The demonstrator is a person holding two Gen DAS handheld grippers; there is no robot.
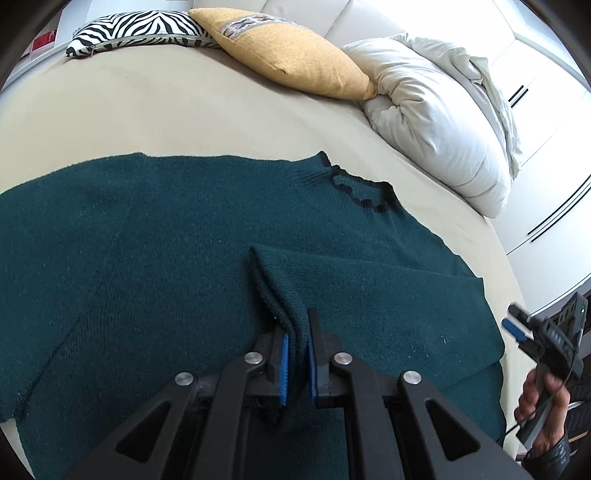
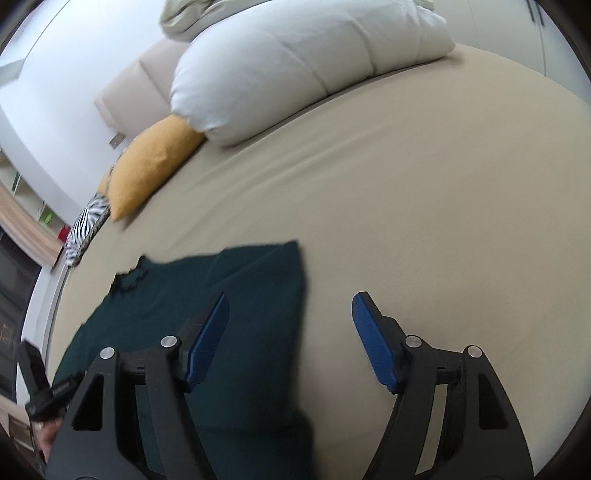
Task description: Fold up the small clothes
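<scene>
A dark green knit sweater (image 1: pixel 155 236) lies flat on the beige bed (image 1: pixel 192 110), its black-trimmed neck (image 1: pixel 358 192) toward the pillows. My left gripper (image 1: pixel 297 332) is shut on the cuff of its sleeve (image 1: pixel 275 280), which is folded over the body. My right gripper (image 2: pixel 290 314) is open and empty above the sweater's right edge (image 2: pixel 258 295). It also shows in the left wrist view (image 1: pixel 517 325), held in a hand off the bed's right side.
A zebra cushion (image 1: pixel 136 29), a yellow cushion (image 1: pixel 295 55) and a white bunched duvet (image 1: pixel 436 122) lie at the head of the bed. White wardrobe doors (image 1: pixel 546 92) stand to the right. Bare beige sheet (image 2: pixel 424 203) lies right of the sweater.
</scene>
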